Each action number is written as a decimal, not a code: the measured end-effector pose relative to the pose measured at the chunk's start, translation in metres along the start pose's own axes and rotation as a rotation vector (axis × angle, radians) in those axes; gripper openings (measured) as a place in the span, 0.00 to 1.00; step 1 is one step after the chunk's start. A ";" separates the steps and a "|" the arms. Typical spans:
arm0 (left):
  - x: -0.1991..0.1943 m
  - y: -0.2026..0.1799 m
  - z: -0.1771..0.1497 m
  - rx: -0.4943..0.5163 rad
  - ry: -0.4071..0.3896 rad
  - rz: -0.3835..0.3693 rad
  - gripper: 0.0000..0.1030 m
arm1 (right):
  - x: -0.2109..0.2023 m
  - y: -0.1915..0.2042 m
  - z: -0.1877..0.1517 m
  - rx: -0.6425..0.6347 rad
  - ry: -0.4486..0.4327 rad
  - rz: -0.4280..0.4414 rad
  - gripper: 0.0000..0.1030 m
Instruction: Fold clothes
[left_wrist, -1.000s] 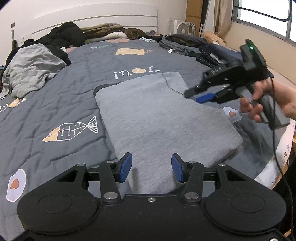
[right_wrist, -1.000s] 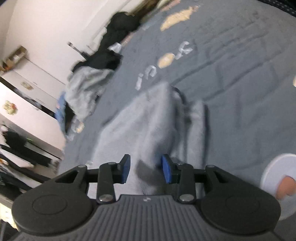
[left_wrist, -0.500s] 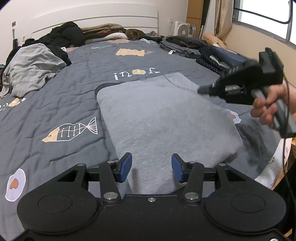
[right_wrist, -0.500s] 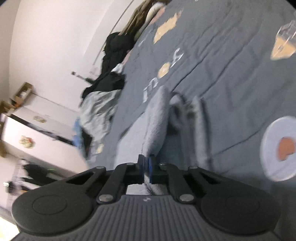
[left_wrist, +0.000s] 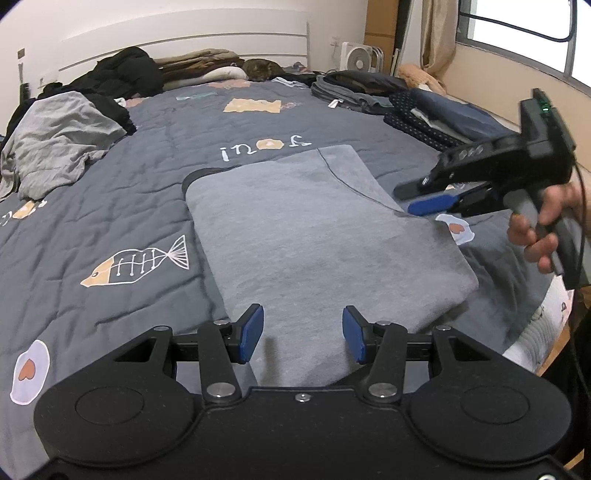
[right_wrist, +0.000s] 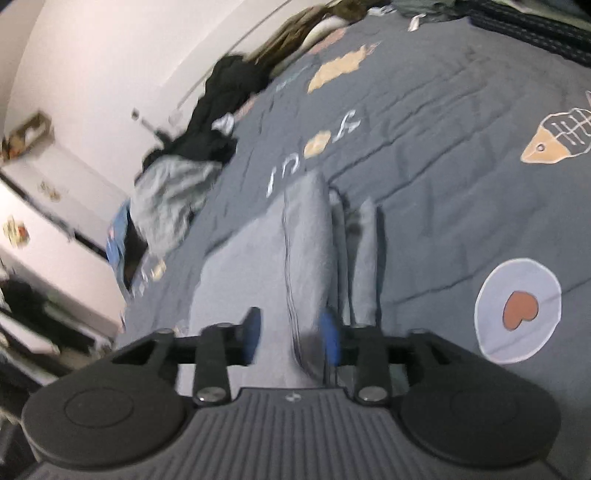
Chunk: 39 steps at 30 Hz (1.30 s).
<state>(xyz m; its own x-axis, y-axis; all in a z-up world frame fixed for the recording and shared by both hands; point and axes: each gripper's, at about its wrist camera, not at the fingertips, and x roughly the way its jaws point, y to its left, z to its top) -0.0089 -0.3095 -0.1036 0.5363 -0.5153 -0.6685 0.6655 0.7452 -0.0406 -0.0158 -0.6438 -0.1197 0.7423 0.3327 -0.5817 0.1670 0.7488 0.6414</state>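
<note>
A grey folded garment (left_wrist: 314, 236) lies flat in the middle of the dark grey quilt (left_wrist: 110, 192). My left gripper (left_wrist: 303, 332) hovers open over its near edge, with nothing between the blue pads. My right gripper (left_wrist: 424, 197), held by a hand (left_wrist: 535, 236), sits at the garment's right edge near the stitched seam. In the right wrist view the right gripper (right_wrist: 291, 334) is open, and the garment's (right_wrist: 258, 266) seamed edge runs between its fingers. That view is motion-blurred.
A crumpled grey garment (left_wrist: 55, 147) and black clothes (left_wrist: 122, 74) are piled at the far left by the headboard. Folded dark clothes (left_wrist: 424, 114) are stacked at the far right. The bed's edge (left_wrist: 535, 325) drops off at the near right.
The right gripper was open a second ago, shut half a second ago while raised, and now stands open again lower at the garment's right edge. The left gripper has held still.
</note>
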 end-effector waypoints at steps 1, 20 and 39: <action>0.000 0.000 0.000 0.003 0.002 0.001 0.46 | 0.005 0.002 -0.002 -0.022 0.019 -0.021 0.37; -0.002 0.003 0.001 -0.012 -0.006 -0.005 0.46 | -0.002 -0.009 -0.012 0.003 0.044 -0.086 0.14; -0.002 0.005 0.000 -0.026 0.008 -0.002 0.46 | 0.062 -0.003 0.053 0.003 -0.037 0.080 0.35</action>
<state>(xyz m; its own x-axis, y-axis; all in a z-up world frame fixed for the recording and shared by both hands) -0.0066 -0.3043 -0.1027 0.5307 -0.5131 -0.6746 0.6526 0.7553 -0.0611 0.0639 -0.6552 -0.1312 0.7768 0.3697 -0.5098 0.1081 0.7192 0.6864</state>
